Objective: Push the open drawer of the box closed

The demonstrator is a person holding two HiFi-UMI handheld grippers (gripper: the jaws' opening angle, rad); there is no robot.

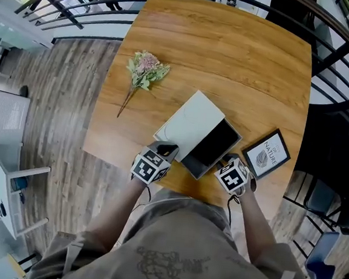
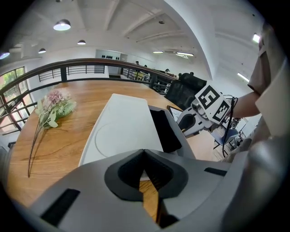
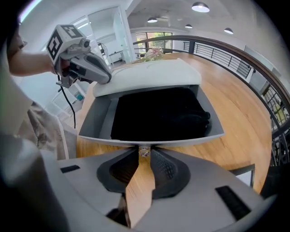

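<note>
step in hand: getting hold of the drawer front before the push. grey drawer with black inside (image 3: 154, 135) is pulled well out of the white flat box (image 1: 188, 122), toward the near edge of the wooden table (image 1: 230, 56). right claw (image 3: 143, 156) is pinched on the small metal knob (image 3: 144, 152) at the drawer front. left claw (image 2: 144, 152) is closed on nothing, at the box's near-left corner, likely bracing it. next: push straight along the drawer's line, box held steady. open table behind the box; black framed picture (image 1: 269, 155) sits just right of the drawer, dried flower bunch (image 1: 145, 69) well apart.
</note>
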